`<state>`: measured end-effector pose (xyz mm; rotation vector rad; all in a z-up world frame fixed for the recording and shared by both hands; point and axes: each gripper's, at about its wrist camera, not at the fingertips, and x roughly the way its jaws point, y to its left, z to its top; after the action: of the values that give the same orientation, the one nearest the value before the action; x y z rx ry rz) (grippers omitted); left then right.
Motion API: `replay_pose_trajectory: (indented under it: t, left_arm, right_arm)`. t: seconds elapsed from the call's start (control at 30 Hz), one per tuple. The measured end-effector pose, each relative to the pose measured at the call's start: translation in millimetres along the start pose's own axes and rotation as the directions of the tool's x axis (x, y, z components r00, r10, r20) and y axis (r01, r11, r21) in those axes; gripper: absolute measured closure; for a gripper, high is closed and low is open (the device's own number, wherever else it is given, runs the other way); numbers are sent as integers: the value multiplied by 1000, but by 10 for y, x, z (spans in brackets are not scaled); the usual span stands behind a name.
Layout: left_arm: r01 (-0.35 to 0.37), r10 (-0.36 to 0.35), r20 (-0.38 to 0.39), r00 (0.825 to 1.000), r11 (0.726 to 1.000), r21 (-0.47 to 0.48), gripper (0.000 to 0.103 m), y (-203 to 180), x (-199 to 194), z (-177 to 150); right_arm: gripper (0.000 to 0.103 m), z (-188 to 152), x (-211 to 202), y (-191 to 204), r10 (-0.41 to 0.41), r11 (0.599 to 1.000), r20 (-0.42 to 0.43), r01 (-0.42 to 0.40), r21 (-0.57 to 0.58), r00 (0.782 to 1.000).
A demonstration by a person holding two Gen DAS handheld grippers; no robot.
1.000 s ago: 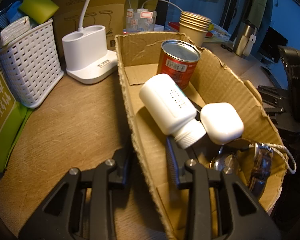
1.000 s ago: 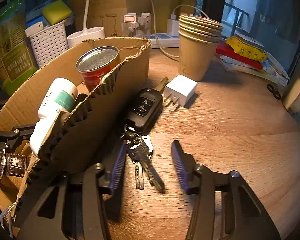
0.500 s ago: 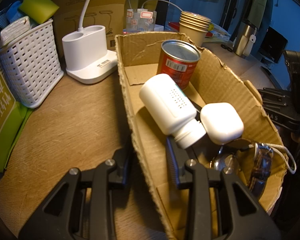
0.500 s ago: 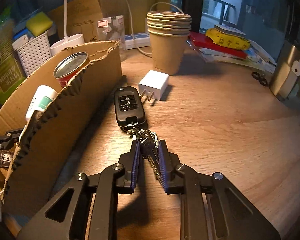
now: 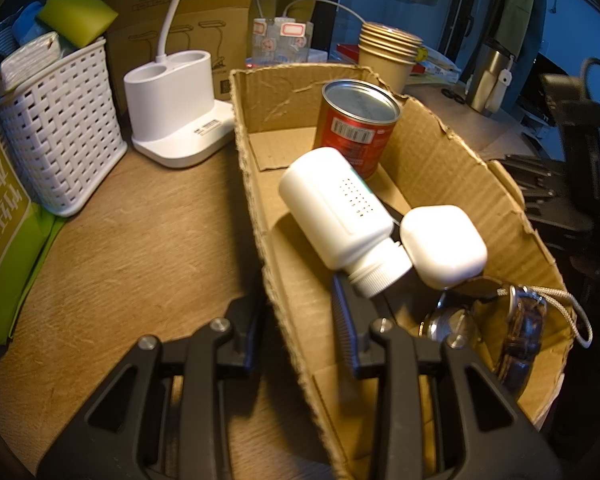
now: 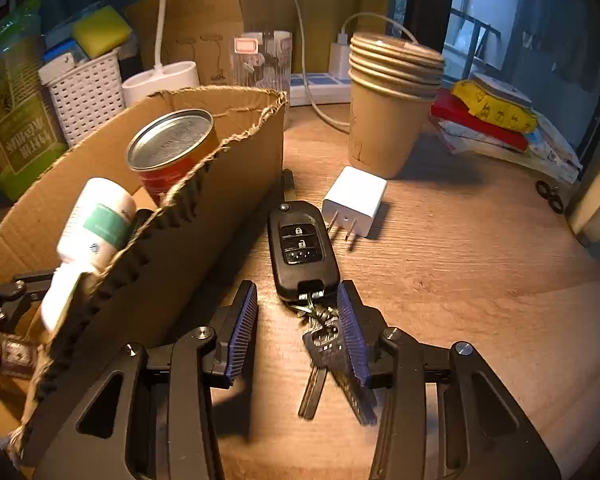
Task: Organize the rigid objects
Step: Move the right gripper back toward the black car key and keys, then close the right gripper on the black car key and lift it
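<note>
A cardboard box (image 5: 440, 160) on the wooden desk holds a red can (image 5: 356, 128), a white bottle (image 5: 336, 212) lying down, a white earbud case (image 5: 444, 244) and a watch (image 5: 520, 320). My left gripper (image 5: 298, 332) straddles the box's near wall, one finger outside and one inside. The box (image 6: 204, 216) also shows in the right wrist view. There, a black car key with a key bunch (image 6: 302, 252) lies on the desk beside a white charger (image 6: 354, 200). My right gripper (image 6: 298, 332) is open around the key bunch.
A white basket (image 5: 56, 128), a white lamp base (image 5: 172, 100) and a green bag (image 5: 0, 216) stand left of the box. Stacked paper cups (image 6: 392, 100), a power strip (image 6: 320, 84) and red and yellow packets (image 6: 488, 116) stand at the back and right.
My right gripper closed on the key bunch half a second ago and has now opened again, closer to the car key. The left gripper has not moved.
</note>
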<state>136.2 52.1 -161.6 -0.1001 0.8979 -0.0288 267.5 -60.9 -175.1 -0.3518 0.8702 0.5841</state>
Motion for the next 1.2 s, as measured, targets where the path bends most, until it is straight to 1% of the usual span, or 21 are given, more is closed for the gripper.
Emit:
replay_pose_trajectory:
  t: [0.2, 0.3, 0.37, 0.4, 0.7, 1.2]
  left_arm:
    - [0, 0, 0, 1000, 1000, 0, 69, 1, 0, 0]
    - [0, 0, 0, 1000, 1000, 0, 69, -6, 0, -1]
    - [0, 0, 0, 1000, 1000, 0, 69, -1, -1, 0]
    - [0, 0, 0, 1000, 1000, 0, 69, 2, -1, 0]
    - [0, 0, 0, 1000, 1000, 0, 69, 3, -1, 0]
    - [0, 0, 0, 1000, 1000, -1, 69, 4, -1, 1]
  right_arm:
    - [58, 75, 78, -102, 14, 999, -5, -14, 40, 1000]
    - [58, 102, 98, -82, 17, 999, -3, -17, 35, 1000]
    - [63, 103, 95, -83, 21, 999, 0, -21, 42, 1000]
    - [64, 104, 94, -90, 22, 999, 1, -22, 45, 1000]
    - [64, 73, -29, -79, -49, 997, 29, 48, 53, 998]
    - [65, 126, -527, -27, -108, 993, 133, 100, 62, 985]
